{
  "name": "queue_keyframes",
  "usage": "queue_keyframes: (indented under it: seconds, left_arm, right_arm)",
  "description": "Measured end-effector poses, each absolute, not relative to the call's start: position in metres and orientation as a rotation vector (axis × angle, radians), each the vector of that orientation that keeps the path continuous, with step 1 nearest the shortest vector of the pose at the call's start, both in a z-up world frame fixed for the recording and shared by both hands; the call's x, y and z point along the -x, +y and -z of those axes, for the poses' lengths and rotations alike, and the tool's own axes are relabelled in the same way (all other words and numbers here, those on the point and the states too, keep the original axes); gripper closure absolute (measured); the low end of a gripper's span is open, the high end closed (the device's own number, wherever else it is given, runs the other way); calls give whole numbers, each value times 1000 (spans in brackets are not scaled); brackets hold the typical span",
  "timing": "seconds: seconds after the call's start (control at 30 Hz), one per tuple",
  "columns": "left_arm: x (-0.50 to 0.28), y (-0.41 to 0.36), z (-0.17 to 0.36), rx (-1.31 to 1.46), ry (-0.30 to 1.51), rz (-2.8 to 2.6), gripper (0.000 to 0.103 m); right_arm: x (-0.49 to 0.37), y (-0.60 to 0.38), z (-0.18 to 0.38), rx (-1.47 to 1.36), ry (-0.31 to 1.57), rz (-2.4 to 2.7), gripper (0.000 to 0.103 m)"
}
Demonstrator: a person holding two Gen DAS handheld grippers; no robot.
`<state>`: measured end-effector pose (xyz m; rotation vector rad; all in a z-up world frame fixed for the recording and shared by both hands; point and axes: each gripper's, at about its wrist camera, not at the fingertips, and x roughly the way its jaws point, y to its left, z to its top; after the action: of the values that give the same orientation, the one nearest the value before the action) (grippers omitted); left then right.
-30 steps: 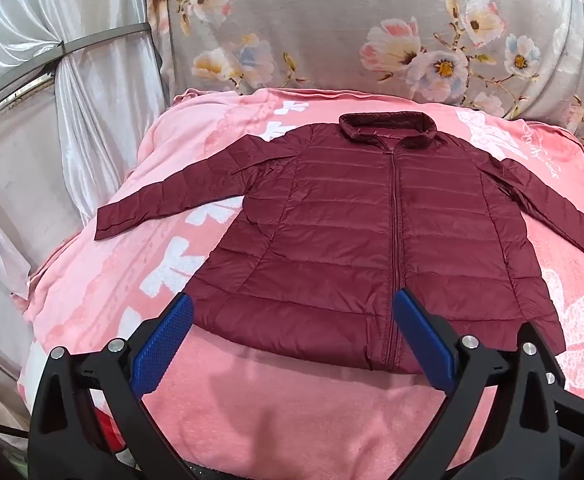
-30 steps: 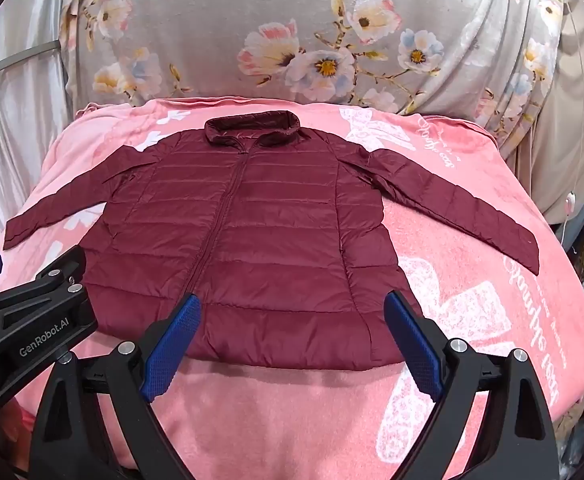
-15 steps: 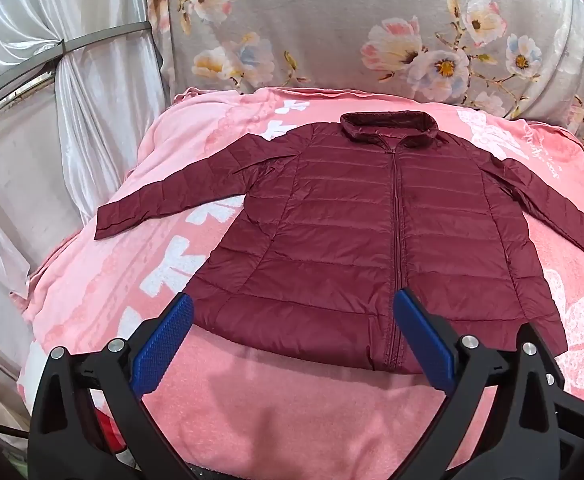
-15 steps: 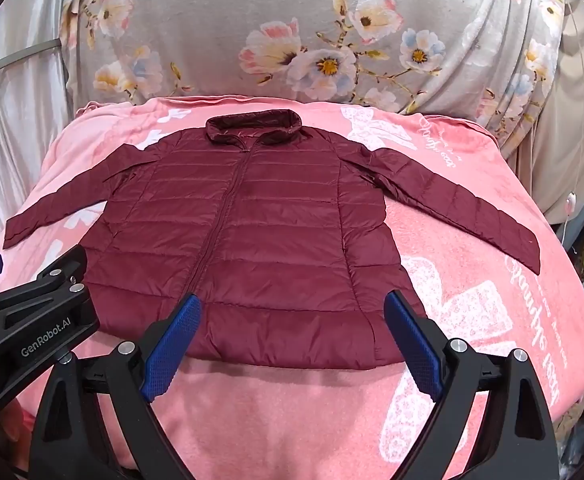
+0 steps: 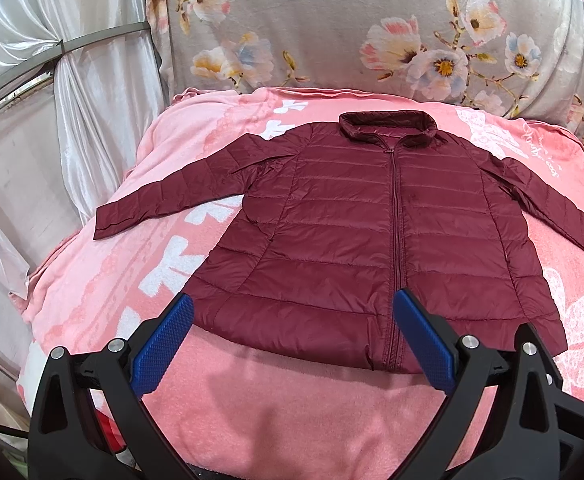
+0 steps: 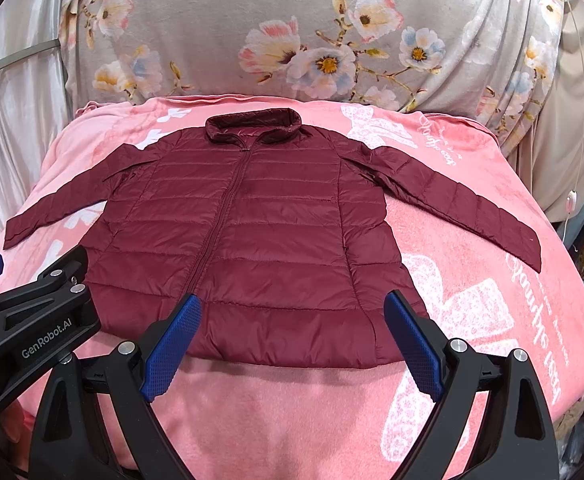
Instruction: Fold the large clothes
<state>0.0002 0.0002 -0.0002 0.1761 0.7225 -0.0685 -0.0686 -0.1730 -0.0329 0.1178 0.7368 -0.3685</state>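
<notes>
A maroon quilted puffer jacket [image 5: 352, 232] lies flat, sleeves spread, on a pink blanket [image 6: 472, 304]. Left tool [image 5: 296, 340] and right tool [image 6: 292, 336] hover spread apart, empty. The slick-looking fabric could slide, skewing folds.

Jacket [image 5: 332, 240]: thin quilted cloth, maroon, slight sheen along the stitched channels; collar [image 5: 388, 124] same fabric, softly puffed.

Blanket [image 5: 276, 412]: pink fleece, matt, fuzzy nap; paler printed patches look flatter, a little rougher.

Floral sheet [image 6: 292, 28] behind: smooth woven cloth, grey, faint lustre, hanging in soft folds.

Curtain [image 5: 92, 92] at far left: white satin-like cloth, glossy, bright highlights on pleats; the band [image 5: 104, 36] round it looks like dull metal.

Left claw [image 5: 294, 338] and right claw [image 6: 292, 344]: black plastic frames, matt to semi-gloss; blue pads [image 6: 172, 344] rubbery, knurled in fine diamond texture; screw heads [image 6: 457, 345] polished metal.
</notes>
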Motion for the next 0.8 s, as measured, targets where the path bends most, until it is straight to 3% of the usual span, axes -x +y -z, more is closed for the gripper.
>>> queue_keyframes:
  seconds: [0.8]
  left_arm:
    - [-1,0,0,-173,720,67,6]
  right_arm:
    - [69,-165,32,-118,736,367,12]
